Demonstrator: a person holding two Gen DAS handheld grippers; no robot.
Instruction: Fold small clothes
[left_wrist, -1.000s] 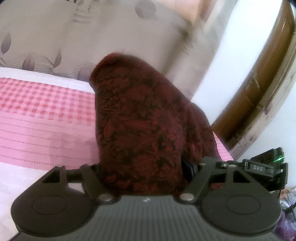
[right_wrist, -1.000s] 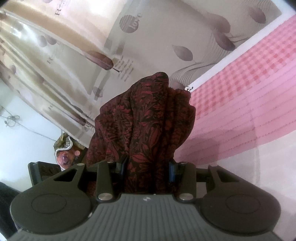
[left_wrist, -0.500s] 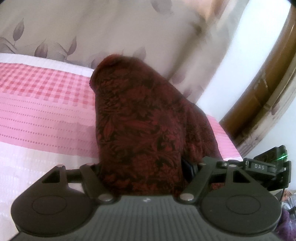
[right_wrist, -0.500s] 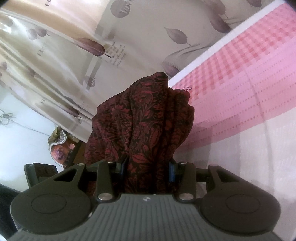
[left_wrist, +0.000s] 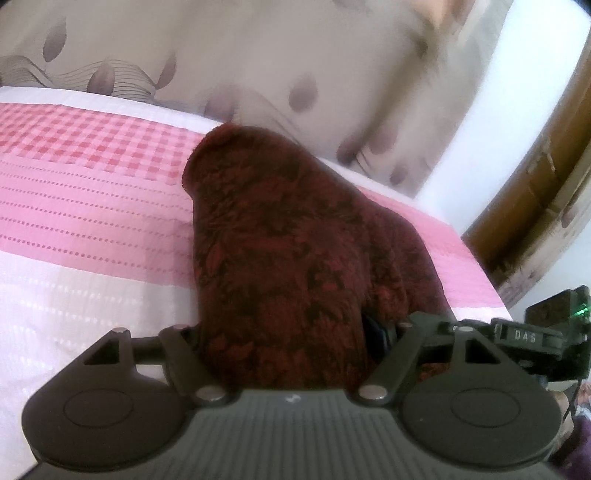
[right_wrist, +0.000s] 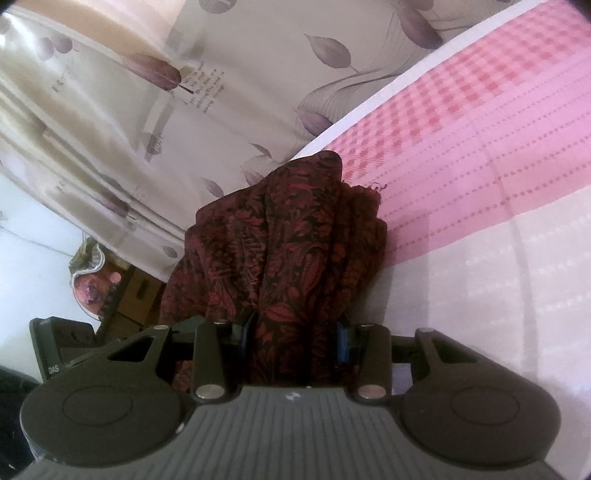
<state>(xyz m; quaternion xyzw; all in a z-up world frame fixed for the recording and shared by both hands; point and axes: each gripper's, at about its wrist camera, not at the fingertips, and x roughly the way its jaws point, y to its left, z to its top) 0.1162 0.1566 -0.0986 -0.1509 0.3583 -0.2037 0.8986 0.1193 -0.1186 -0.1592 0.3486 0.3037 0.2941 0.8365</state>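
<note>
- Your left gripper is clamped on the dark red cloth, which bunches between its jaws and rises toward 12 o'clock.
- Your right gripper is clamped on the same cloth; a blue pad shows at its 3 o'clock side.
- From your left gripper, the right one's body shows at 3 o'clock.

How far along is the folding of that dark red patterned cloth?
Early. Done: both grippers have hold of the dark red floral-print cloth. In hand: the left gripper and right gripper each have jaws shut on bunched fabric above the pink-and-white bedspread. Left: spreading it flat and making every fold.
</note>
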